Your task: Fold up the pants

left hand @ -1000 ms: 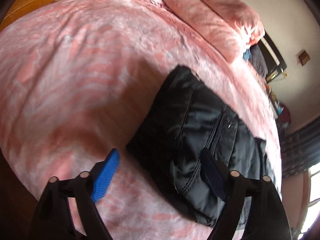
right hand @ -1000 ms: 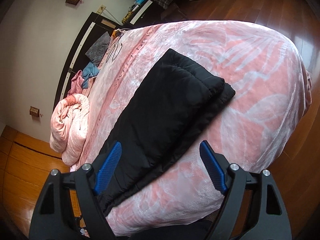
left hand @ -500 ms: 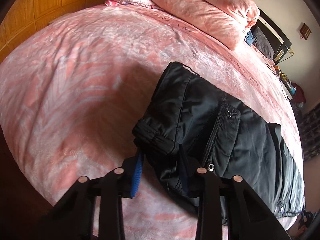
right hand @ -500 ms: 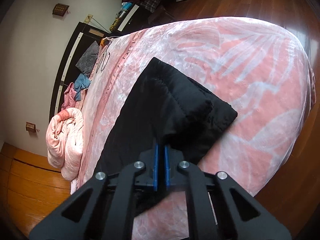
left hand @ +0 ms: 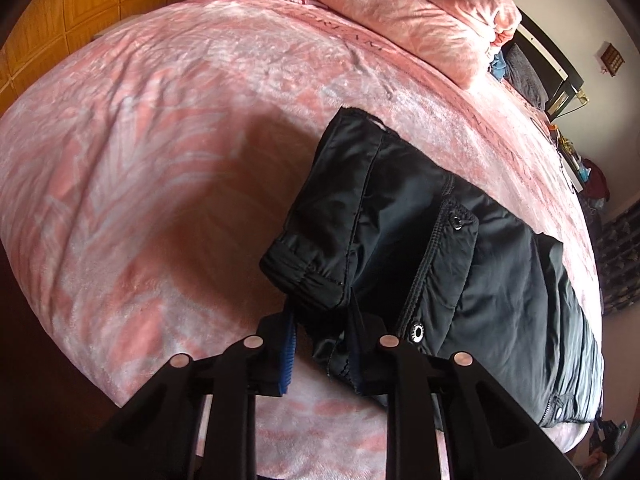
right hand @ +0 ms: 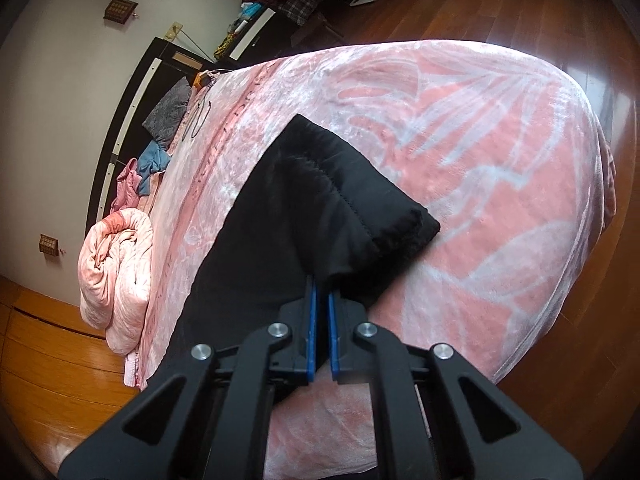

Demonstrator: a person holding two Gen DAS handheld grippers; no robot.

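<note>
Black padded pants (left hand: 460, 248) lie across a pink bed (left hand: 160, 140). In the left wrist view my left gripper (left hand: 322, 320) is shut on the waistband end, and a thick bunch of black fabric fills the space between its blue pads and is lifted off the cover. A zip fly with snap buttons shows beside it. In the right wrist view the leg end of the pants (right hand: 320, 208) rises off the bed (right hand: 480, 160), pinched in my right gripper (right hand: 322, 300), whose pads are nearly together on a thin fold.
A rolled pink blanket (right hand: 116, 272) and loose clothes (right hand: 156, 160) sit by the dark headboard (right hand: 132, 92). A pink pillow (left hand: 408, 12) lies at the head. Wooden floor (right hand: 560, 20) surrounds the bed, with a wood-panelled wall (left hand: 80, 12) to one side.
Both grippers went from wide open to shut on the pants. The waistband has bunched and lifted at the left, and the leg end has peaked up at the right.
</note>
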